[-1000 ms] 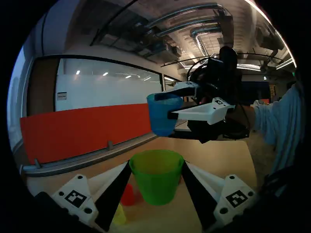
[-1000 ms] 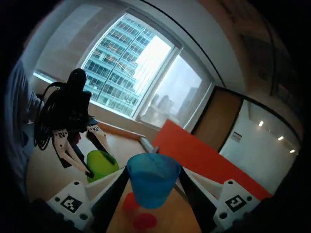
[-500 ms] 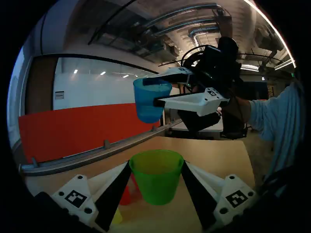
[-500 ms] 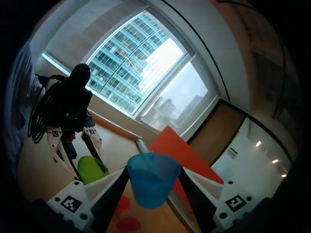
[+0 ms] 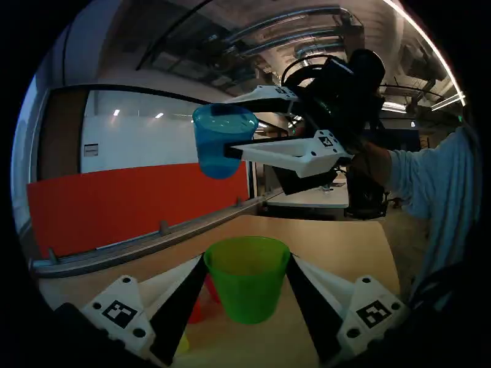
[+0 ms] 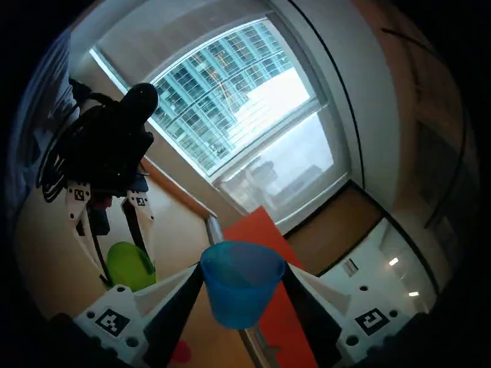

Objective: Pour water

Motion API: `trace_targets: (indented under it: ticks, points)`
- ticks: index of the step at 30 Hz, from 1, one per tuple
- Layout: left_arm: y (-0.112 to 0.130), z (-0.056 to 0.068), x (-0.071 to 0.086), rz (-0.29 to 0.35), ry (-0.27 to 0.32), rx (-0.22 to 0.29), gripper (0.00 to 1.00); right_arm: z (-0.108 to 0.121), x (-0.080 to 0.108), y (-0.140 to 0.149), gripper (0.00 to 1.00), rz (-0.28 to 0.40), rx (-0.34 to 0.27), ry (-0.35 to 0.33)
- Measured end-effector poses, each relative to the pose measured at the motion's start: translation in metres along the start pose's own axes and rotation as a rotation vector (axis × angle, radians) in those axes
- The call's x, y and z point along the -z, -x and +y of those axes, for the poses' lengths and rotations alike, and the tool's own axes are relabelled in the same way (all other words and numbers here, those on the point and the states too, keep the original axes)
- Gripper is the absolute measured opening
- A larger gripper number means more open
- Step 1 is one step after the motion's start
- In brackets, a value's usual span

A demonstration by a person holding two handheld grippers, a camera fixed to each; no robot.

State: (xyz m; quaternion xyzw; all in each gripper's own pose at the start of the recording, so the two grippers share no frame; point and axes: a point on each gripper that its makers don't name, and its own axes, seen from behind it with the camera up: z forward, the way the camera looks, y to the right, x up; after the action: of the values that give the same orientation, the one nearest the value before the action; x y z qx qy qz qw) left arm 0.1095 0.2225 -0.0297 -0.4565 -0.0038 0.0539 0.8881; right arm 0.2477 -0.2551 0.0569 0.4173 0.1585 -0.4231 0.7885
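Observation:
In the left gripper view a green cup (image 5: 248, 279) stands upright between my left gripper's (image 5: 244, 288) fingers, which press on both its sides, just above the wooden table (image 5: 334, 236). My right gripper (image 5: 228, 130) holds a blue cup (image 5: 220, 138) high up, above and a little left of the green cup, slightly tilted. In the right gripper view the blue cup (image 6: 240, 289) sits between my right gripper's (image 6: 242, 291) fingers. The green cup (image 6: 129, 265) shows lower left, in the left gripper (image 6: 113, 242). Water in the blue cup cannot be made out.
Small red cups (image 5: 197, 310) and a yellow one (image 5: 182, 343) stand on the table behind the green cup. An orange wall panel (image 5: 129, 205) runs along the table's far side. A person's sleeve (image 5: 429, 184) is at the right. A large window (image 6: 245, 116) lies behind.
My right gripper has lifted the blue cup higher and moved it left, toward a spot over the green cup, tilting as it goes. The left gripper and green cup have stayed put.

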Motion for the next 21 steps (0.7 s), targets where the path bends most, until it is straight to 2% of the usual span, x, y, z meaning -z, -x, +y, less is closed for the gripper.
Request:
trace_targets:
  ticks: [14, 21]
  points:
    - [-0.0042, 0.0014, -0.0004, 0.004, 0.003, -0.002, 0.89, 0.0054, -0.008, -0.0076, 0.92, -0.005, 0.129, 0.008]
    - [-0.0051, 0.0029, -0.001, 0.004, 0.006, -0.002, 0.89, 0.0071, -0.0093, -0.0078, 0.92, -0.011, 0.175, 0.011]
